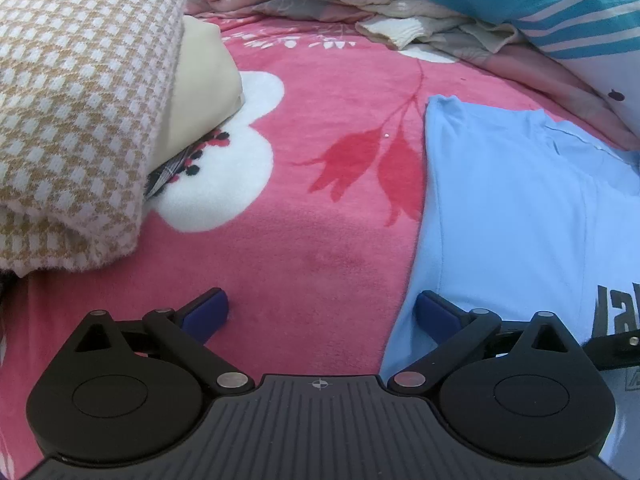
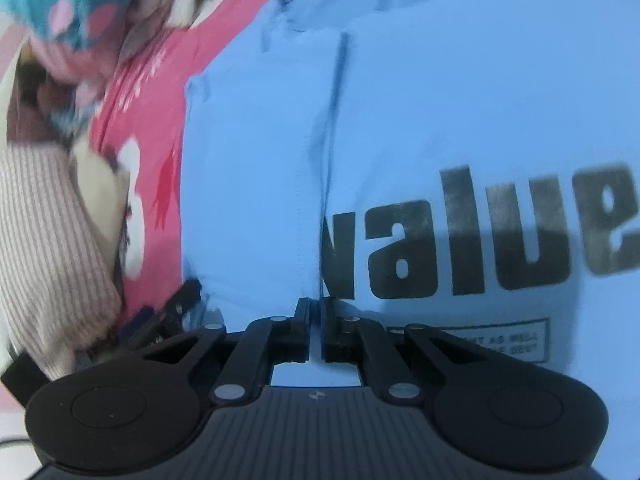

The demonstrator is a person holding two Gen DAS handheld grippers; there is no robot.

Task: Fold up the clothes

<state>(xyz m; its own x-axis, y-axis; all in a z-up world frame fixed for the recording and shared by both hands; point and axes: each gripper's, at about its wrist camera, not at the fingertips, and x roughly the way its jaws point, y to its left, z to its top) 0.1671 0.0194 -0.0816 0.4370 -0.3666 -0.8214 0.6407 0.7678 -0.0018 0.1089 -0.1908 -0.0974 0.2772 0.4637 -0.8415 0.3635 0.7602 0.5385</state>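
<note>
Left claw (image 1: 322,312) spread wide, empty — the light blue T-shirt (image 1: 520,208) lies flat on the bed just right of it. Right claw (image 2: 316,320) pressed together over the shirt's folded edge; whether it pinches fabric, cannot tell.

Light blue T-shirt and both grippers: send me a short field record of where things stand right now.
surface: pink floral blanket
garment: light blue T-shirt, spread flat, black "value" print facing up
left gripper: open wide, straddling the shirt's edge, nothing pinched
right gripper: shut, over the shirt beside the print; whether it pinches fabric cannot be told
left of the shirt: checked knit over a cream folded item
far edge: heap of bedding
</note>
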